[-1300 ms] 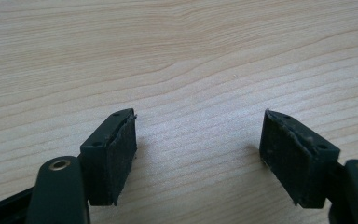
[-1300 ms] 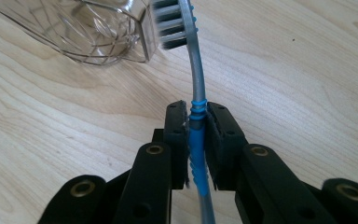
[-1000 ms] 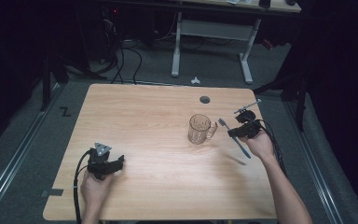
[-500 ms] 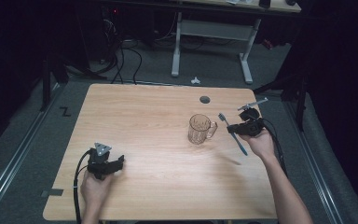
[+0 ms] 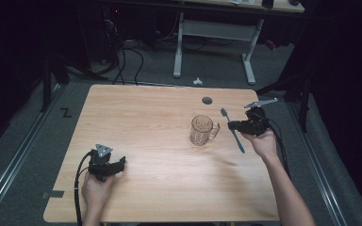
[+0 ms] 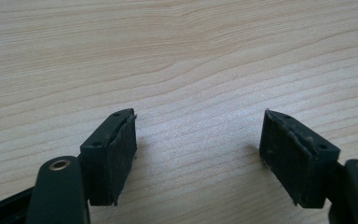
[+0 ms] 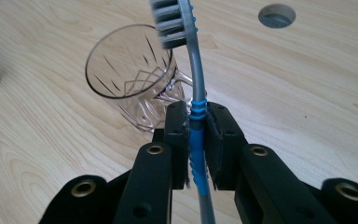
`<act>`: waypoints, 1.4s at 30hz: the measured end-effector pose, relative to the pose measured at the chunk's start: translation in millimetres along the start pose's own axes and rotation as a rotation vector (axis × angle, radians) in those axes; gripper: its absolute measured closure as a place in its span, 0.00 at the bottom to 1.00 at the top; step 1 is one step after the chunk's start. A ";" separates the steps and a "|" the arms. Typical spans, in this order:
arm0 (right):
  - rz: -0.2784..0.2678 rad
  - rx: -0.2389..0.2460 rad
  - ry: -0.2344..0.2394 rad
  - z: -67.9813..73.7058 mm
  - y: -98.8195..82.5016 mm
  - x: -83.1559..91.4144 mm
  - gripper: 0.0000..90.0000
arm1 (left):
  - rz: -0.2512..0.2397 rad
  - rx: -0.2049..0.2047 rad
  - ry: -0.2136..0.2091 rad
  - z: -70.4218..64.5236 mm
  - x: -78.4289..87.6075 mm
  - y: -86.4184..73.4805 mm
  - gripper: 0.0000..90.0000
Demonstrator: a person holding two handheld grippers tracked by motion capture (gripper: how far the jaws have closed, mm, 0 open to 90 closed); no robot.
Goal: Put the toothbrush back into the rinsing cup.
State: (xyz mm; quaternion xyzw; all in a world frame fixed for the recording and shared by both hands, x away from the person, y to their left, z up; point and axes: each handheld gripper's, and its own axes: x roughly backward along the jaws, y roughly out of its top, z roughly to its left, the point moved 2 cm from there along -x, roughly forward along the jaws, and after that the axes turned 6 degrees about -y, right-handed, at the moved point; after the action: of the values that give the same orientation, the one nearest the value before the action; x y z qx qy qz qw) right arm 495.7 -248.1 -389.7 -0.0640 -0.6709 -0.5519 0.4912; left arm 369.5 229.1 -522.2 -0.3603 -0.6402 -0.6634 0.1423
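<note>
My right jaws clamped on a toothbrush beside the glass mug; my left jaws apart over bare wood.

In the right gripper view my right gripper point(image 7: 196, 140) has both pads pressed on the blue ribbed grip of the toothbrush point(image 7: 192, 70), whose grey neck rises toward twelve o'clock and ends in a grey bristle head at the top edge. Just beyond the jaws, at about eleven o'clock, stands the clear cut-glass mug point(image 7: 133, 79), upright, its handle turned toward the brush neck; I cannot tell if they touch. A round hole point(image 7: 276, 15) in the table point(image 7: 307, 84) lies at one o'clock. From the high view, my right gripper point(image 5: 233, 125) holds the toothbrush point(image 5: 233, 129) just at three o'clock of the mug point(image 5: 201, 130), while my left gripper point(image 5: 120, 164) rests far off at eight o'clock, its jaws wide apart with nothing between them.
</note>
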 end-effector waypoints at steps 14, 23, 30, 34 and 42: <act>-0.139 -0.005 0.039 4.9 5.8 8.9 0.89 | 0.000 0.000 0.000 0.0 0.0 0.0 0.31; -0.195 -0.016 0.072 7.5 8.9 9.3 0.89 | 0.000 0.000 0.000 0.0 0.0 0.0 0.31; -0.250 0.003 0.080 13.5 13.0 12.3 0.89 | 0.000 0.000 0.000 0.0 0.0 0.0 0.31; -0.275 0.008 0.088 15.9 17.3 13.0 0.89 | 0.000 0.000 0.000 0.0 0.0 0.0 0.31; -0.321 0.011 0.092 20.4 26.2 13.6 0.89 | 0.000 -0.001 0.001 -0.1 -0.1 0.0 0.31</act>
State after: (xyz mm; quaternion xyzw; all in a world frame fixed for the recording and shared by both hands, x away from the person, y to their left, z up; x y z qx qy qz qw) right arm 493.2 -227.9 -360.2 0.0721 -0.6524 -0.6218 0.4272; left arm 369.5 229.0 -522.3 -0.3601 -0.6399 -0.6637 0.1425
